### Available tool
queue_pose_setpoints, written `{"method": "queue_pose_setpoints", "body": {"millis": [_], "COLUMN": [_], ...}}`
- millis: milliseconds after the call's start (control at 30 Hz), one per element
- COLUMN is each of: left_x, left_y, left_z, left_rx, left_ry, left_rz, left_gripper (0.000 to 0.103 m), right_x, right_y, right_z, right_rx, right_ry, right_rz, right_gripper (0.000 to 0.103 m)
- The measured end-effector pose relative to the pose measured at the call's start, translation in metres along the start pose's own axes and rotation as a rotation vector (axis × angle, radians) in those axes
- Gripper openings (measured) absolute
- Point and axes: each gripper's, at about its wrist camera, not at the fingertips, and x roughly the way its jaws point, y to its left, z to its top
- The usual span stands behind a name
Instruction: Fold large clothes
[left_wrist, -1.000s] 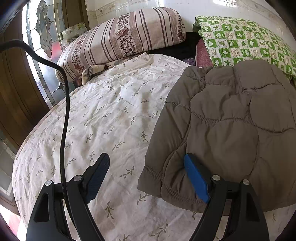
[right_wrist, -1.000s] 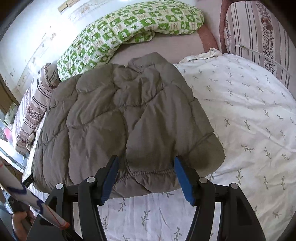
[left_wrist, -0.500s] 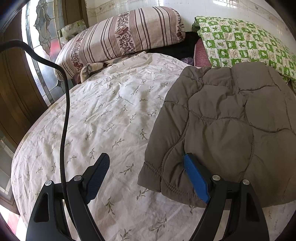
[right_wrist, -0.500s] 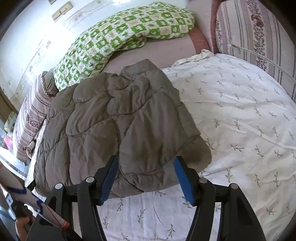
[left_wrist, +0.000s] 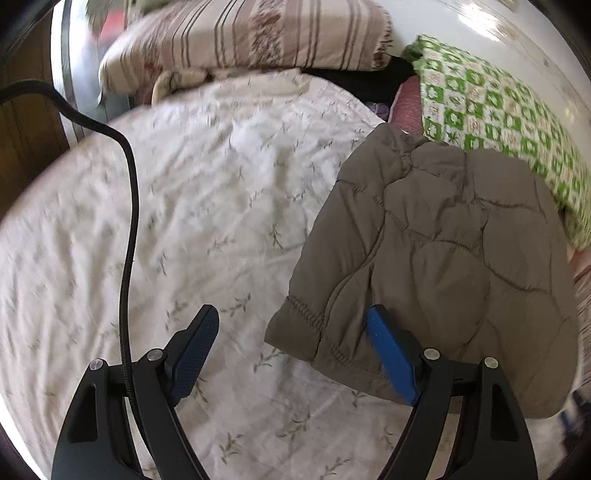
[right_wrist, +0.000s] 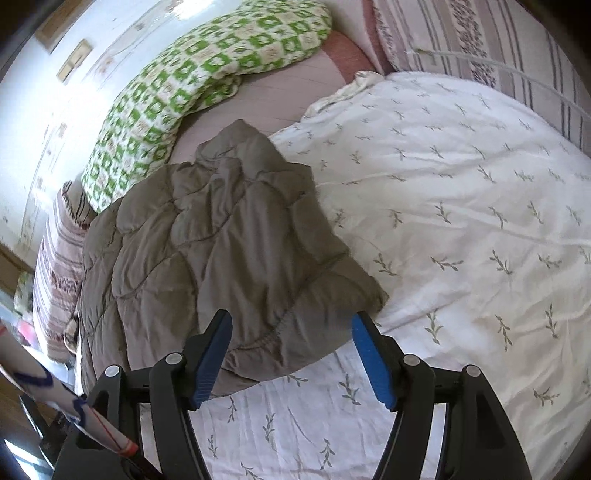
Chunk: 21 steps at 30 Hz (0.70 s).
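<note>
A brown quilted jacket (left_wrist: 443, 258) lies folded into a thick pad on the white leaf-print bed sheet (left_wrist: 184, 203). My left gripper (left_wrist: 291, 314) hovers open just before the jacket's near left corner; its right finger overlaps the hem and its left finger is over bare sheet. In the right wrist view the jacket (right_wrist: 221, 251) fills the left half. My right gripper (right_wrist: 291, 315) stands at its near hem, jaws opening. The hem shows between the fingers, but the pads do not press on it.
A green checked pillow (left_wrist: 498, 110) (right_wrist: 207, 74) and a striped pillow (left_wrist: 251, 33) (right_wrist: 480, 37) line the far side of the bed. A black cable (left_wrist: 129, 221) hangs over the sheet at left. A white object with blue marks (right_wrist: 29, 373) crosses the lower left corner.
Both views have rolled and shifted. The jacket now sits smaller and further left in the right wrist view, and the right jaws stand slightly wider. The left jaws keep the same width.
</note>
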Motion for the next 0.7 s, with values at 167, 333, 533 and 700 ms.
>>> {"method": "queue_pose_setpoints", "body": {"millis": [167,333,533,700], "left_x": [0.008,0.023,0.033,0.046], "left_y": [0.018,0.041,0.046,0.040], "left_z": [-0.001,-0.010,-0.010,-0.001], "left_rx": [-0.143,-0.316,-0.378,-0.382], "left_ry": [0.080,0.172,0.173,0.116], "left_rz": [-0.104,-0.227,-0.281,-0.298], "left_gripper": [0.083,0.086,0.091,0.097], "right_x": [0.003,0.010,0.028,0.043], "right_y": [-0.020,-0.043,-0.057,-0.056], "right_z": [0.002,-0.002,-0.005,-0.004], "right_rx": [0.126,0.267,0.375,0.416], "right_ry": [0.020,0.032,0.030,0.006], "right_rz": [0.061,0.106,0.177,0.225], "right_gripper": [0.075,0.077,0.078,0.084]}}
